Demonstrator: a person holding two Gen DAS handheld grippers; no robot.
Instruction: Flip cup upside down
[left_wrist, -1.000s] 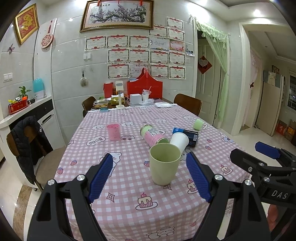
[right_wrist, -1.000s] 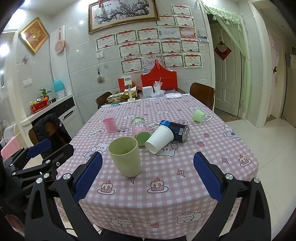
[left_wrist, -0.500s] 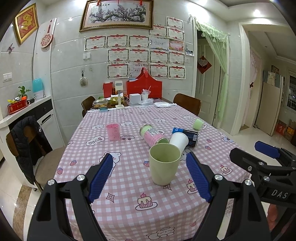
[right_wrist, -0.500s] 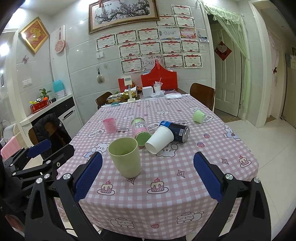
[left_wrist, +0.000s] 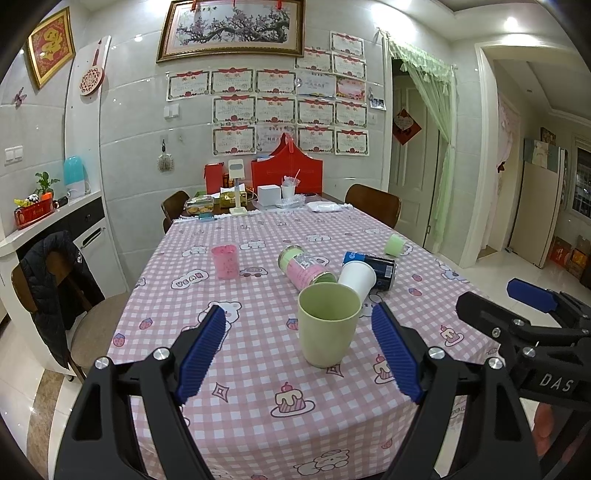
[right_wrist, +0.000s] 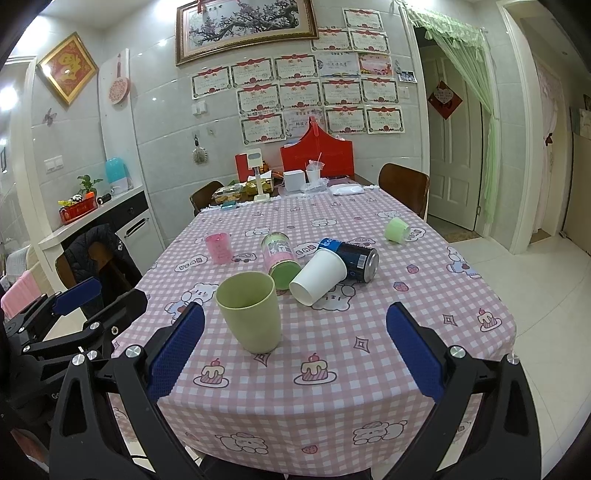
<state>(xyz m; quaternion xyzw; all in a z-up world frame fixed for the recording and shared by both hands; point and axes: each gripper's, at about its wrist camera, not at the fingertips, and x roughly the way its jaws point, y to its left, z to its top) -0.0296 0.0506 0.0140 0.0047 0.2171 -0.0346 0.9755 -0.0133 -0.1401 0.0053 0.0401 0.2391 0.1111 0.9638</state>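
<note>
**Both grippers poised, green cup untouched**

Nothing has changed over the last second: the views match the earlier ones, with neither tool nearer the table. The pale green plastic cup (left_wrist: 328, 326) stands upright, mouth up, on the pink checked tablecloth with cartoon bears and cakes (left_wrist: 258, 391), just right of centre in the left wrist view and left of centre in the right wrist view (right_wrist: 250, 311).

The left gripper (left_wrist: 299, 350) is spread wide, its blue ribbed pads framing the cup from the lower part of the frame without touching it. The right gripper (right_wrist: 291, 350) is equally wide and holds nothing; the cup sits near its left pad rather than between the fingers.

Behind the cup, toward the frame's middle, lie a white paper cup on its side (left_wrist: 357, 277), a pink and green tin (left_wrist: 304, 268) and a dark blue can (left_wrist: 373, 264), close together. A pink translucent cup (left_wrist: 225, 261) stands further left.

The stillness suggests the flip has not begun; the left tool looks better lined up to close on the cup.
</note>
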